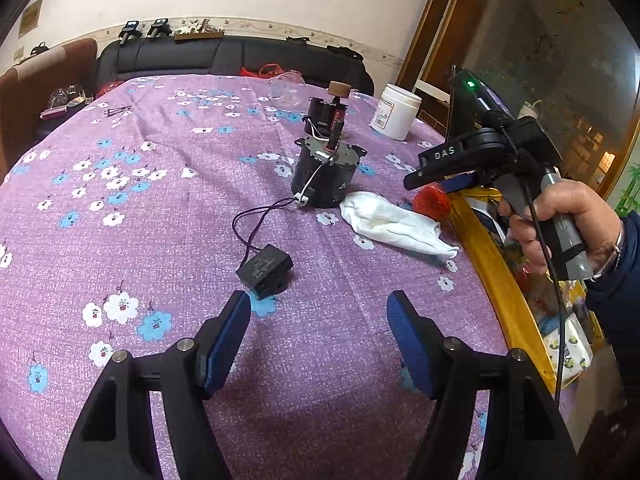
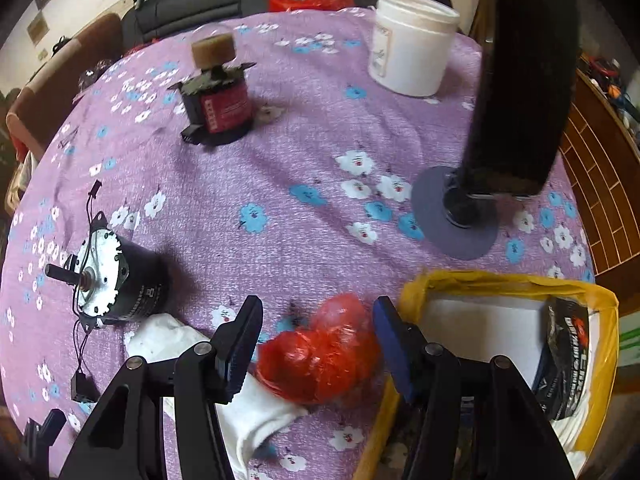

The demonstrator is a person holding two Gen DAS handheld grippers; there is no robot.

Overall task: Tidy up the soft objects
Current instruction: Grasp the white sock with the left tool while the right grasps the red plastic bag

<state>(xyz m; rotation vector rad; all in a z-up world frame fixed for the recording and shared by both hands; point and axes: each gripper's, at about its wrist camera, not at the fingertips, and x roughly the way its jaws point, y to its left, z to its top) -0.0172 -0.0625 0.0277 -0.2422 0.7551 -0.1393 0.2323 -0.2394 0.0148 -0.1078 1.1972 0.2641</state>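
Observation:
A crumpled red plastic bag (image 2: pixel 320 356) lies on the purple floral cloth, between the spread fingers of my right gripper (image 2: pixel 316 336), which is open around it. It also shows in the left wrist view (image 1: pixel 431 200), under the right gripper's body (image 1: pixel 480 152). A white cloth (image 1: pixel 394 222) lies beside the bag, and in the right wrist view (image 2: pixel 256 416) it runs under my left finger. A yellow-lined box (image 2: pixel 508 284) holding soft items stands at the table's right edge. My left gripper (image 1: pixel 318 320) is open and empty above the cloth.
A black motor (image 1: pixel 324 176) with a wired black capacitor (image 1: pixel 264 268) stands mid-table. A second motor with a cork knob (image 2: pixel 218 100), a white jar (image 2: pixel 412 44) and a black stand on a grey disc (image 2: pixel 460 216) stand further back. A dark sofa (image 1: pixel 224 56) lies behind.

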